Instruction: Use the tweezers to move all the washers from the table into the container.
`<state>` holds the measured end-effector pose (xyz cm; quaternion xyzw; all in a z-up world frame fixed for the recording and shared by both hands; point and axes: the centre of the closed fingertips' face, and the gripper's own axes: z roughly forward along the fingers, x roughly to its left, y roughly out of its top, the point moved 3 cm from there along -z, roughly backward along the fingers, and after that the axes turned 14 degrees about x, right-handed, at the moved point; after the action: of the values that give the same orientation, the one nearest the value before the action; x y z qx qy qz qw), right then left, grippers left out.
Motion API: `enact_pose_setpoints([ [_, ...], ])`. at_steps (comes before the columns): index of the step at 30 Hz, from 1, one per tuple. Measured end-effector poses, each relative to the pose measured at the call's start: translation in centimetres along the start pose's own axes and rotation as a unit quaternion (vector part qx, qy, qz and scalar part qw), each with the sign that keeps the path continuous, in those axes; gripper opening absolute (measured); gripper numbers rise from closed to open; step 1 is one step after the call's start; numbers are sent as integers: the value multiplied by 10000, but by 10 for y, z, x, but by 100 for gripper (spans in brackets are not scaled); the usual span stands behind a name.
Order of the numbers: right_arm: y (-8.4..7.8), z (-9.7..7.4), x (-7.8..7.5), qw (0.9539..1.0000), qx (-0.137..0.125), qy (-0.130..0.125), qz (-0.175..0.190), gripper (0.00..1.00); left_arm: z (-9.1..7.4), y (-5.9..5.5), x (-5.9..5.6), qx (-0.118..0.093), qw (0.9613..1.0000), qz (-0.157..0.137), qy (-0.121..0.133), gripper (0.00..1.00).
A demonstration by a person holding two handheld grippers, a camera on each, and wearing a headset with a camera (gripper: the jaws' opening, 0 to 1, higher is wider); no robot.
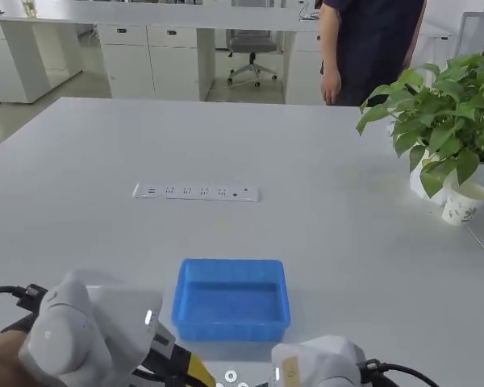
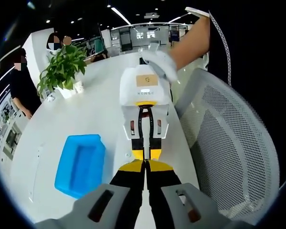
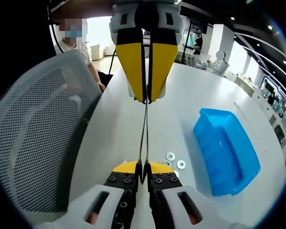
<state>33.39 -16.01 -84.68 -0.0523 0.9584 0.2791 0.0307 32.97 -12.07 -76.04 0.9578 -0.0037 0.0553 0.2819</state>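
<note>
right hand-held gripper (image 3: 143, 168) pinched narrow on tweezers (image 3: 144, 133); left hand-held gripper (image 3: 146, 98) clamps the other end, so long axis runs gripper to gripper. washers (image 3: 181, 165) lie on surface (image 3: 181, 109) just beside right's tips, btwn them & container (image 3: 226, 150); right is nearer.

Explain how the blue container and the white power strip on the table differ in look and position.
The container is blue; the power strip is white. The container is an open box with raised walls, while the power strip is a flat, narrow bar. The container sits closer to the viewer; the power strip lies farther off, toward the middle of the table. Both rest on it, apart.
</note>
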Motion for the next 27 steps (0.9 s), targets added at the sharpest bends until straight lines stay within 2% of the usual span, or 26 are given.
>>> enact_pose_setpoints([
  [10,0,4,5,9999,-67,31,100,8,5,9,-3,-137,9999,47,-73,5],
  [21,-4,1,6,9995,-176,18,263,8,12,21,-2,-357,9992,111,-123,5],
  [27,-4,1,5,9995,-203,-6,250,8,17,16,-2,-239,9995,162,-130,8],
])
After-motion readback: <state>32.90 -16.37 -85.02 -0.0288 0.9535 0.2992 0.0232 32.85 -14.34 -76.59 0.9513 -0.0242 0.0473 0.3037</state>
